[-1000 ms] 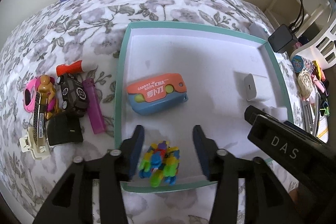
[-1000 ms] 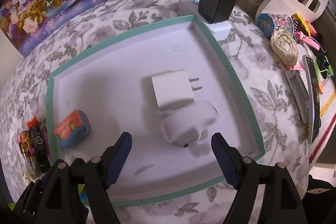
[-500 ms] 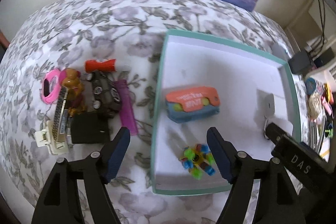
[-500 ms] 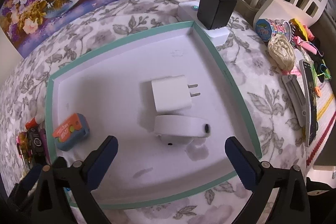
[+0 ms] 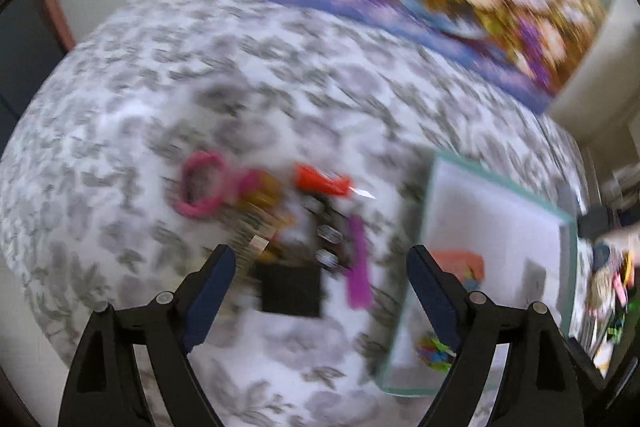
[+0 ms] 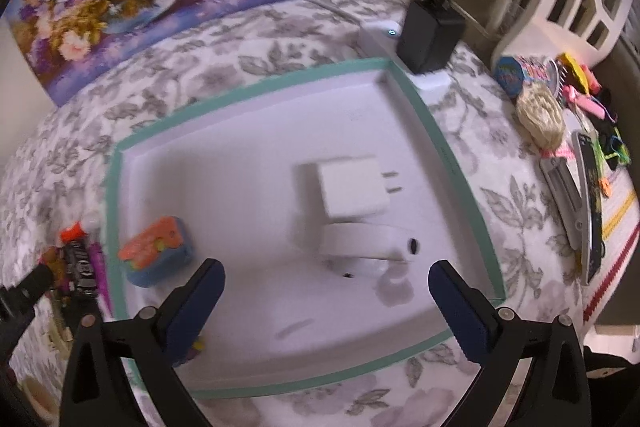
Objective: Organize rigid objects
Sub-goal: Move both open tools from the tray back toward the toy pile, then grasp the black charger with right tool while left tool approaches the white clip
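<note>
Both the left gripper (image 5: pixel 320 287) and right gripper (image 6: pixel 326 293) were empty, left jaws opening over that blurry cluttered pile (image 5: pixel 296 227), so it could've easily snagged two things at once.

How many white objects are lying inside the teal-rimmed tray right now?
2: a white plug adapter near the tray centre, and a white rounded device right beside it, nearer the camera. Others may be hidden behind the gripper fingers.

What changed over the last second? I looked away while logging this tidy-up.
The left tool let go of the colourful toy, left it in the tray, and swung left over the pile beside it, jaws opening. The right tool released the white case and opened wide. The charger and orange toy stayed put.
</note>
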Tool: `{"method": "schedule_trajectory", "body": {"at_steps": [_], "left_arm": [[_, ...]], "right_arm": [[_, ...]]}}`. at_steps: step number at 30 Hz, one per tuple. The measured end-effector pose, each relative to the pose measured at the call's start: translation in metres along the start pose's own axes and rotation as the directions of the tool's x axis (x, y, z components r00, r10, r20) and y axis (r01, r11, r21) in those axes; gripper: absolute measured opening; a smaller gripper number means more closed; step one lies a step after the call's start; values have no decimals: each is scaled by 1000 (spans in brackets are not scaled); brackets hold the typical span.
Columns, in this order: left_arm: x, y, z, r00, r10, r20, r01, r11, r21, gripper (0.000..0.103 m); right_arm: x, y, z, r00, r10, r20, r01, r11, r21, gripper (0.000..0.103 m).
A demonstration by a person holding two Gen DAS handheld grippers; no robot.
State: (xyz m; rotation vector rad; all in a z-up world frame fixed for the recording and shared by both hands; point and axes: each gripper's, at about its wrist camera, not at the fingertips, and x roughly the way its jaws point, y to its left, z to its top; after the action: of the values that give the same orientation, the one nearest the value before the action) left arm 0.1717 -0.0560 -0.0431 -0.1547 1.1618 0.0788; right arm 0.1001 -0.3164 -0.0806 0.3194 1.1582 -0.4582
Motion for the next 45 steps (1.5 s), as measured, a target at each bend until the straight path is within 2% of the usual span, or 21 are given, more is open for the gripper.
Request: {"method": "schedule_trajectory", "body": {"at_steps": [6,11,14,19,23,27,33,40,45], "left_arm": [[-17,57,19,995,84,56,-77,990,-115,88],[-17,100,26,994,95,52,-81,972,-219,89],[-15,119,23,995,96,42,-82,961,-264,98],[-7,136,18,994,106,15,-96,946,-309,99],[0,144,13,995,101,-11,-99,932,-349,99],[11,148,6,994,100,-47,-110,924,-365,99],[26,156,-3,995,36,-97,-74,901,-426,99],[33,162,-7,990,60,-127,-111,889,-444,99],[35,166,-8,988,71,-134,-123,887,-444,99]], "right_arm": [[-14,29,-5,994,100,34,-99,994,-35,103],[-25,62,-12,982,187,39,-183,979,-92,103],[-28,85,-17,970,242,26,-237,963,-128,103],[-28,124,-30,954,300,-7,-296,937,-187,103],[-23,153,-41,950,311,-34,-309,917,-250,103],[-14,178,-54,959,276,-67,-283,905,-319,103],[1,202,-68,966,241,-92,-257,884,-389,103],[9,222,-77,963,250,-102,-269,856,-442,101],[19,230,-82,960,245,-134,-279,849,-448,101]]}}
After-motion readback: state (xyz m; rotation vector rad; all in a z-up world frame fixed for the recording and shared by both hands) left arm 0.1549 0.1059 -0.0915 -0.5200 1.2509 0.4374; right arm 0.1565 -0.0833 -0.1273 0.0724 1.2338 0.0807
